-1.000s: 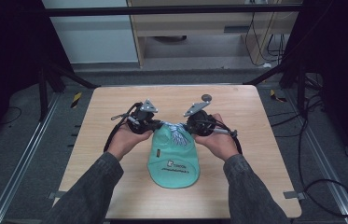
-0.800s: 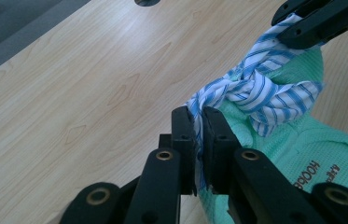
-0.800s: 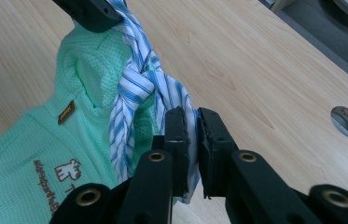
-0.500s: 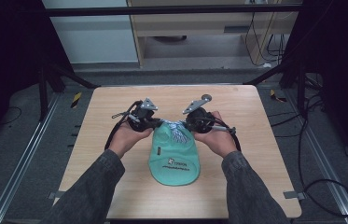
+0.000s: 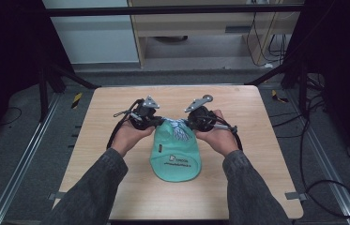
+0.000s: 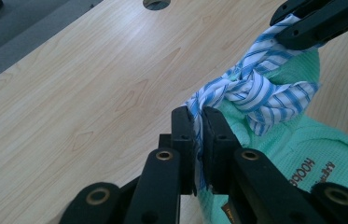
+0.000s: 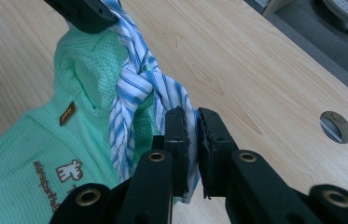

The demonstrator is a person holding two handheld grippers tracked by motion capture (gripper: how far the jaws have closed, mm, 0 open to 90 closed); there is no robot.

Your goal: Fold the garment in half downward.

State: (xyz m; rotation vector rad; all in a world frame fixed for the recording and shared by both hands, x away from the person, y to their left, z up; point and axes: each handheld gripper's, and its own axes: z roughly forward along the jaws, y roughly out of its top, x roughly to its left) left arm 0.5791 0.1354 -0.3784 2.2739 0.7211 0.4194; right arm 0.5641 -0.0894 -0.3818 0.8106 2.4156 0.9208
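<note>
Near the middle of the desk lies a mint-green pouch, each hand-held gripper, left and right, clamped on one striped tie end, seemingly to tighten its knot.

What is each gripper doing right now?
Left gripper: shut on one striped tie end.
Right gripper: shut on the other end.

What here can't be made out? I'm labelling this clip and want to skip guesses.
- Print on the green bag: too small in the high view; cut off by each claw's jaws in both gripper views.
- Striped ties: ends hidden inside the left claw and right claw.
- Bag contents: covered by cloth.
</note>
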